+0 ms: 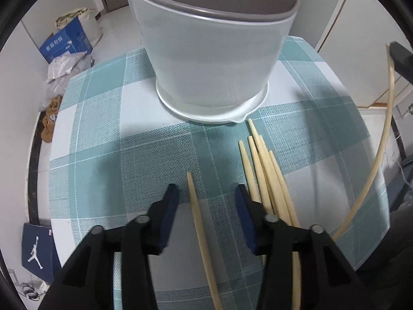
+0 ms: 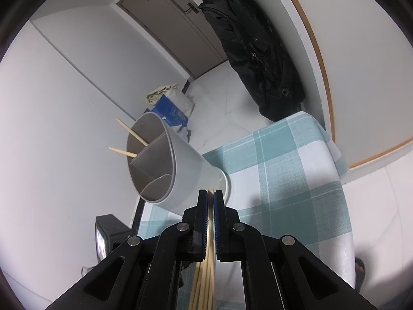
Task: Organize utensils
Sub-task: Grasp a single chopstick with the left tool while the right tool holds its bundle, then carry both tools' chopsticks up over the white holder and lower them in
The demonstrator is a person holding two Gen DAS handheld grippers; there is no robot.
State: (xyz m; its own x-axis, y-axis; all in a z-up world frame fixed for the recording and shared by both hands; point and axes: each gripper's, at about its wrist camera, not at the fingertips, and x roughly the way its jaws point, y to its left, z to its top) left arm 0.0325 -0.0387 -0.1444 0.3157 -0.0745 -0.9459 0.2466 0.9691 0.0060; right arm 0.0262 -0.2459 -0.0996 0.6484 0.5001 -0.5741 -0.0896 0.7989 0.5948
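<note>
**Chopsticks half sorted, holder standing on the checked cloth**

The left gripper [image 1: 207,193] points steeply down at the table, and its jaws stand apart. One loose chopstick [image 1: 197,217] lies on the cloth in the gap between the blue pads [image 1: 169,217] — neither pad touches it, so nothing is clamped there. Just to the right of that gripper sits a small pile of chopsticks [image 1: 265,170], fanned out a bit, with their thin tips aimed at the utensil holder [image 1: 211,59]. The longest tip almost reaches the holder's white base.

The holder is a pale, frosted tub with a grey liner split into compartments, standing upright on the teal-and-white checked tablecloth [image 1: 103,134]. From the right wrist view, two chopsticks [image 2: 131,139] already lean in the far compartment, with their ends poking out over the rim; the near compartments look bare from this angle.

The right gripper [image 2: 211,192] is pinched together on a bundle of chopsticks [image 2: 210,232] — the sticks run back between the pads and out below, with only a short stub showing past the tips. How many are in the bundle is hard to tell. In the left wrist view one of those sticks [image 1: 382,139] curves along the right edge.

Off the table there are a blue box [image 1: 68,42] and a black jacket [image 2: 255,51].
</note>
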